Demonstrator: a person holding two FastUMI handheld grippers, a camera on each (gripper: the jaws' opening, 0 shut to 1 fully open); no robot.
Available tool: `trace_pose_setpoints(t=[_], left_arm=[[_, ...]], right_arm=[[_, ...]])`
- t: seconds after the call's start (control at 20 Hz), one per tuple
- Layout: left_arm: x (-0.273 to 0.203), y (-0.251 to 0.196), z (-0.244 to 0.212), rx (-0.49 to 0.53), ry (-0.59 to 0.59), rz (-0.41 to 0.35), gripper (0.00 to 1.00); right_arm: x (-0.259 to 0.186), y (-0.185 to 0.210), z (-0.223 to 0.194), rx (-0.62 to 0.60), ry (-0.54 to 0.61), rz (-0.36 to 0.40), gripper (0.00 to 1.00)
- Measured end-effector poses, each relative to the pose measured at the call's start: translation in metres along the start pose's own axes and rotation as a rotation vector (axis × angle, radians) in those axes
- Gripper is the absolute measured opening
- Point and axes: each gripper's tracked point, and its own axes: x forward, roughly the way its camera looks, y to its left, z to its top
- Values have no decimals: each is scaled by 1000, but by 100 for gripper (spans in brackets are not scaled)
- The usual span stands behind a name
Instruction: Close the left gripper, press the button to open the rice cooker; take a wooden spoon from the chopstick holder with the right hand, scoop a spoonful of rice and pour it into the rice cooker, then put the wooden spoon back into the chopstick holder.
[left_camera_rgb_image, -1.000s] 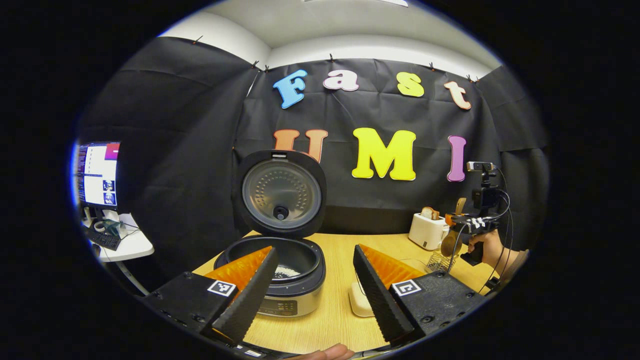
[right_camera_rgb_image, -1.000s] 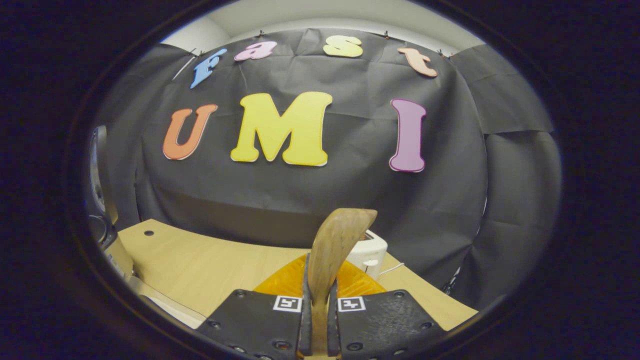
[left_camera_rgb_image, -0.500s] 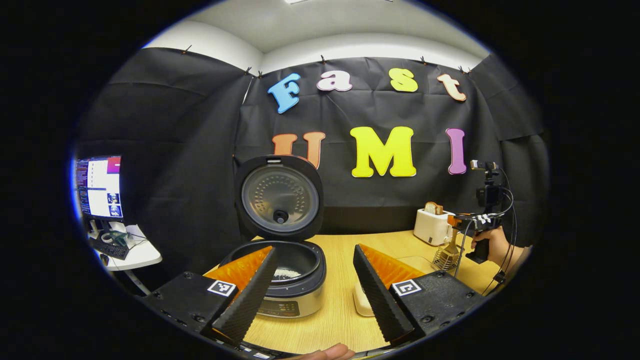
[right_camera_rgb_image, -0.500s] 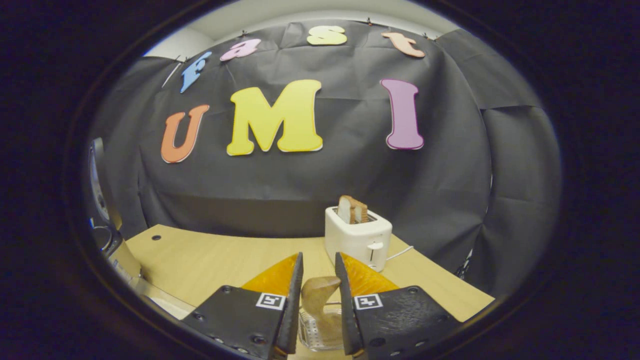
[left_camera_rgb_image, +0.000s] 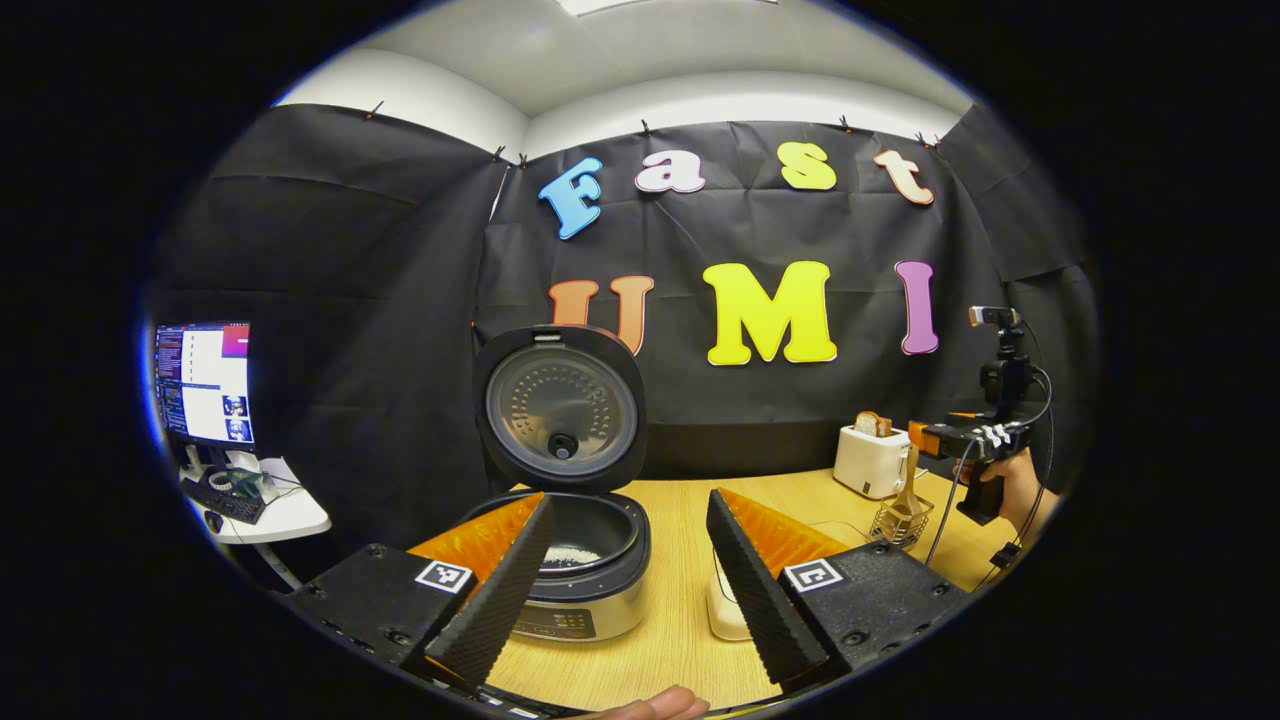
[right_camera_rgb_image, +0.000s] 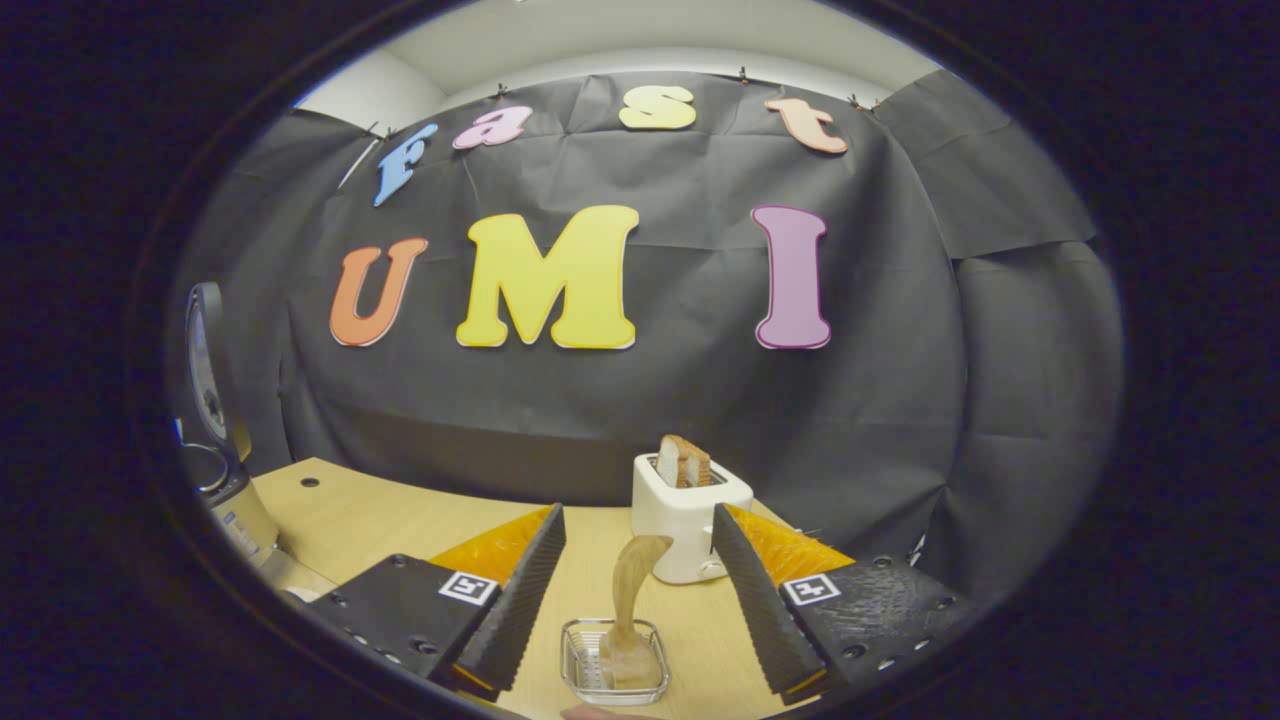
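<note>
**Wooden spoon back in its holder, both tongs apart**

Wood-grain tabletop (left_camera_rgb_image: 680, 500) carries the rice cooker (left_camera_rgb_image: 575, 560), lid up, a little rice in its pot. Left tongs (left_camera_rgb_image: 630, 570) stand wide apart in front of it. Right tongs (right_camera_rgb_image: 640, 600) also gape, above the wire chopstick holder (right_camera_rgb_image: 615, 675), where the wooden spoon (right_camera_rgb_image: 630, 600) stands upright, untouched. Just beyond sits 1 white toaster (right_camera_rgb_image: 685, 500).

Left gripper (left_camera_rgb_image: 630, 570): fingers spread wide, nothing between them, held level and pointing forward. Right gripper (right_camera_rgb_image: 638, 590): fingers likewise parted wide, gripping nothing, tilted slightly downward. Seen from the left gripper view, far off at the right edge, gripped from below by a hand (left_camera_rgb_image: 1020, 485).
</note>
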Motion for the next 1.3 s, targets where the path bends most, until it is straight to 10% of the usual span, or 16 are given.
trace_pose_setpoints(t=[1.3], left_arm=[[196,94,157,166,-249,118,96]], right_arm=[[-115,20,-34,21,-51,78,96]])
